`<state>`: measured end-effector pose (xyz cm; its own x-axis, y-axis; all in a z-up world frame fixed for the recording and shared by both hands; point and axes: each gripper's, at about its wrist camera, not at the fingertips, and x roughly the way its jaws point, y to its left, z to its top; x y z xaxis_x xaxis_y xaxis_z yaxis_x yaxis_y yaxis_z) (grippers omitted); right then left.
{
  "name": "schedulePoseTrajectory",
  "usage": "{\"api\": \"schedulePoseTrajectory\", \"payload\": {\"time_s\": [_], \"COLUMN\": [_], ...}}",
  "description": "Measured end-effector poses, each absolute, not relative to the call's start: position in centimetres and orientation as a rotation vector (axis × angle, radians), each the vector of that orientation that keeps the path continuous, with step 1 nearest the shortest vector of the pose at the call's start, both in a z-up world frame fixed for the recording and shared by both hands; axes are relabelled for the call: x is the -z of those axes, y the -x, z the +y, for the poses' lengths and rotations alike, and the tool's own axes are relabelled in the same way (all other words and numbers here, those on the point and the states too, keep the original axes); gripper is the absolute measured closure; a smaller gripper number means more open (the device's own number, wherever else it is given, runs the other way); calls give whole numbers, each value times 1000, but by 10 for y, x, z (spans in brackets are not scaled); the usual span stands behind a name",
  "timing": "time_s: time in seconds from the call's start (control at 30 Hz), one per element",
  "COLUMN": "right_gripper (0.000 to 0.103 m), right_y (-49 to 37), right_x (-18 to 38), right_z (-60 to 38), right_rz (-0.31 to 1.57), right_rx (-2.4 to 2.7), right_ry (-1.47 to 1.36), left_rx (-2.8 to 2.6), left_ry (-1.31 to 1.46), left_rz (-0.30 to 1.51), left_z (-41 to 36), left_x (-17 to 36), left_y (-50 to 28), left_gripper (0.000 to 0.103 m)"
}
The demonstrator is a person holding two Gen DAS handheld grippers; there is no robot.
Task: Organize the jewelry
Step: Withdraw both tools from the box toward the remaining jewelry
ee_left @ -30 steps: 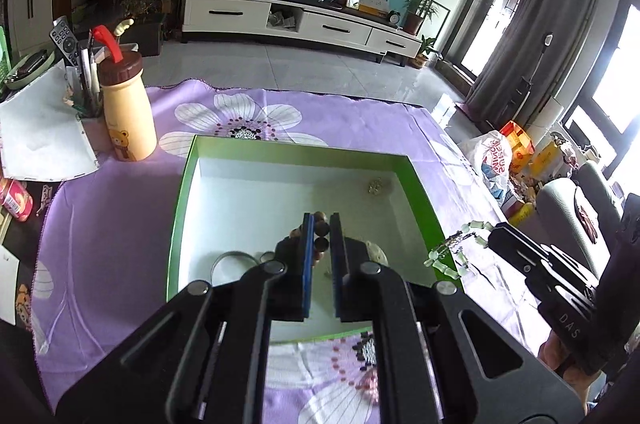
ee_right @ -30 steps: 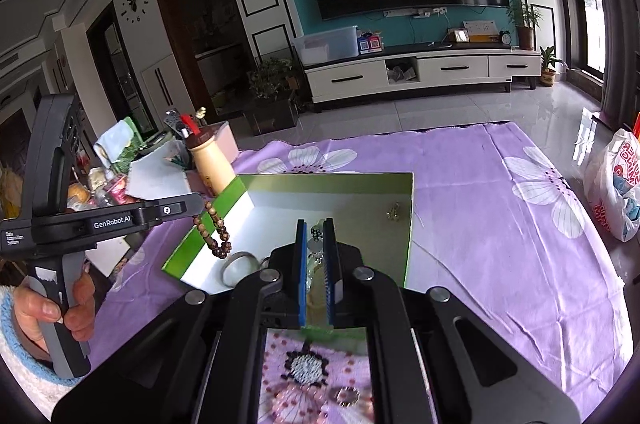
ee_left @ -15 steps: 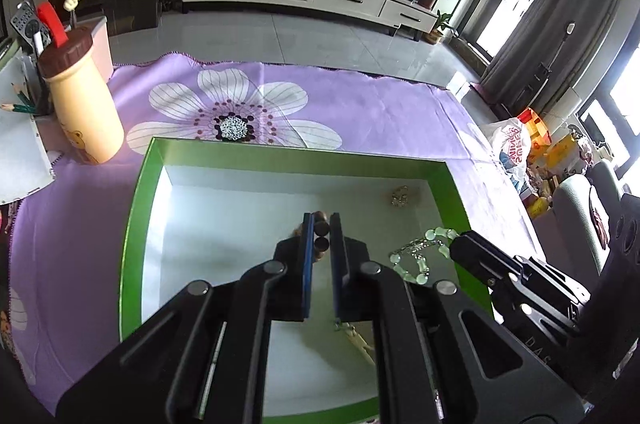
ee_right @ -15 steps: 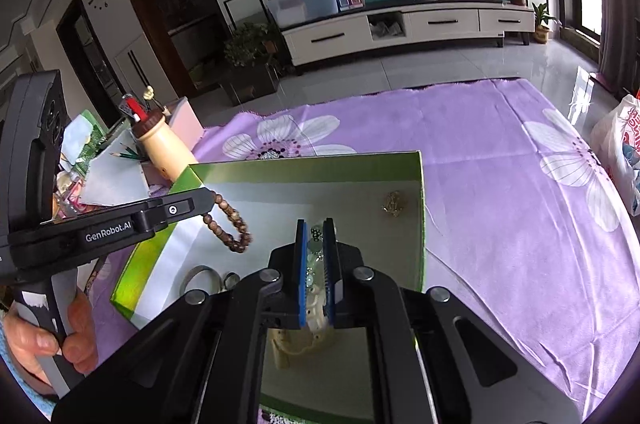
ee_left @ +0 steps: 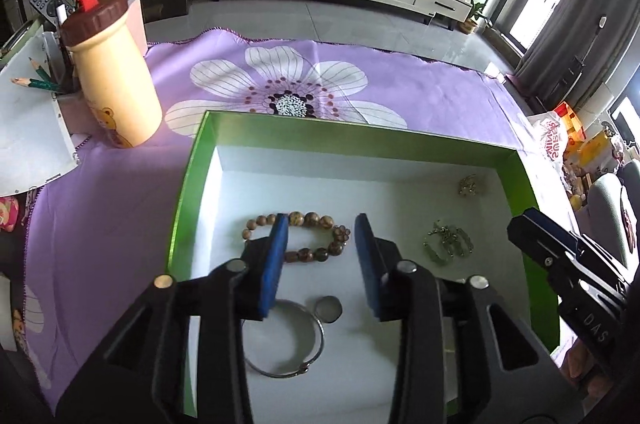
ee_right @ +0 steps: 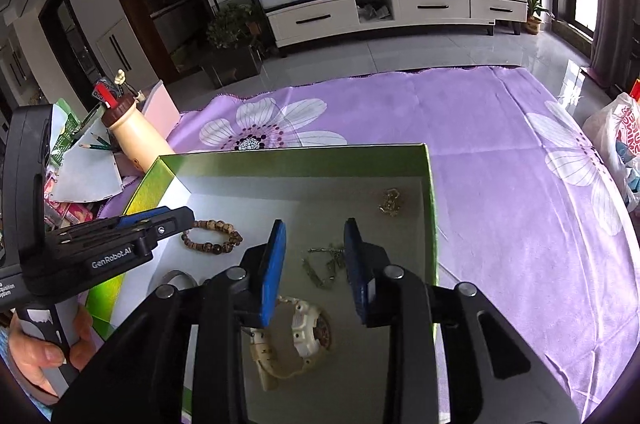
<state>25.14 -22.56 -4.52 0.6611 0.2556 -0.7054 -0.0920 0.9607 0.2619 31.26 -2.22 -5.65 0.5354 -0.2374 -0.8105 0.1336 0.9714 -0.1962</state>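
Left tool hangs released above the wooden bead bracelet. Right tool gapes over the chain. Its neighbour's side reads "GenRobot.AI".

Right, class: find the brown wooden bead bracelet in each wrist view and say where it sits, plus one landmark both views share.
Left wrist view: the brown wooden bead bracelet lies on the white floor of the green-rimmed box, centre frame, between the open left tool fingers.
Right wrist view: the bracelet lies left of centre, beside the left tool's tip.
Shared landmark: the cream bottle with brown cap beyond the box.
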Motion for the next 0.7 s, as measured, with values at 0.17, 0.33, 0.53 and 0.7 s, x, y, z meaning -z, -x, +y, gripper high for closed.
{"api": "schedulePoseTrajectory", "payload": {"time_s": [0.17, 0.33, 0.53, 0.7], "right_gripper": [72, 72, 71, 71], "right_y": [-221, -181, -133, -96], "right_x": [32, 20, 15, 24], "right_z": [-233, -235, -239, -237], "right_rz": [785, 745, 734, 765], "right_rx": [-216, -234, -262, -257], "right_ry": [-216, -195, -172, -157], "left_rx": [220, 204, 193, 155], "left_ry": [91, 47, 47, 54], "left_rz": [932, 883, 844, 836], "left_z": [-15, -3, 23, 49], "left_x": [39, 22, 11, 18], "left_y": [-287, -244, -184, -135], "left_gripper": [31, 15, 8, 6]}}
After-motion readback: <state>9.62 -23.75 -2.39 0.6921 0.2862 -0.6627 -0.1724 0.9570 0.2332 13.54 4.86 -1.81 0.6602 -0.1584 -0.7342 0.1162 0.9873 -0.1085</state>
